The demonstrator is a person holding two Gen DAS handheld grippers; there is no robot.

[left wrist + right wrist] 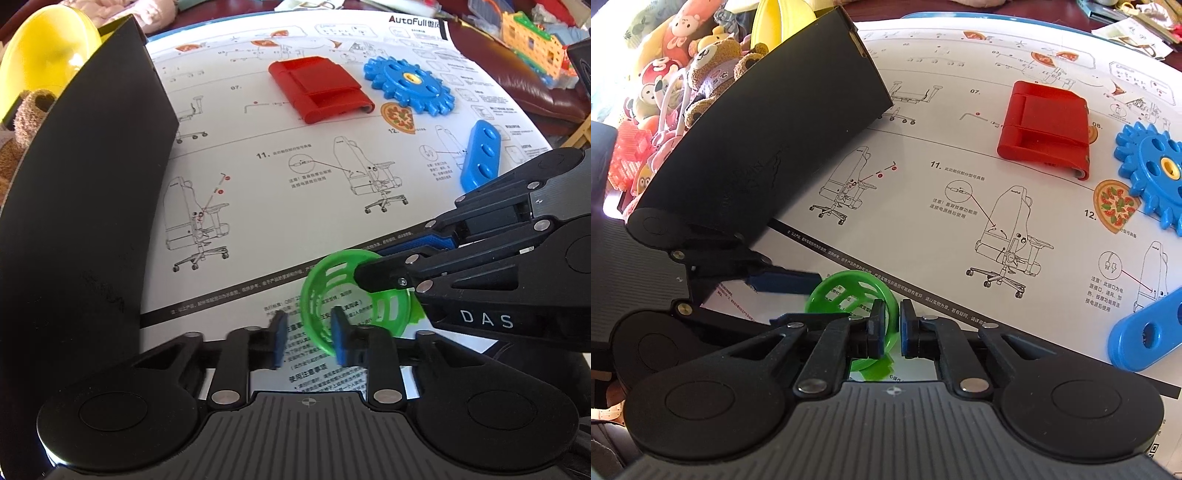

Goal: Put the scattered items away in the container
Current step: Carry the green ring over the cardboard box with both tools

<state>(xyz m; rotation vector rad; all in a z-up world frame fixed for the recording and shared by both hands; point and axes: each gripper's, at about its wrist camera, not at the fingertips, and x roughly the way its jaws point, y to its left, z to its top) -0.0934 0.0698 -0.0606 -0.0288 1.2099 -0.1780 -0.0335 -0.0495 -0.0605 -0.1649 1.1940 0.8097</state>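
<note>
Presently found the grasping step in hand, on one of several loose items. Found the right gripper (891, 321) clenched on the wall of the green ring (308, 295), one pad inside the ring and one outside. Found the ring low over the printed sheet (258, 206), near its front edge and just beside the black box (92, 192). Could not tell whether the ring touched the paper.

Found the left gripper (309, 332) pointed steeply down at the same ring. Noted its jaws narrow but not clamped. Saw the near rim between them, close against one pad, with bare paper showing on the other side. Judged a two-sided hold intended but not completed on the left.

Counted three further items well apart on the sheet: a red holder (317, 88), a blue gear (410, 86) touching it at one corner, and a blue bar (480, 155) with holes off to the right. Could not see into the box from either view.

Judged the task at an early stage. Next move, as judged: lift the ring clear of the sheet, carry it over the tall box wall, release inside. Recommended care with the thin slotted wall, likely to flex or twist under the pads. Recommended clearing the left gripper from the path first, or closing it fully.
</note>
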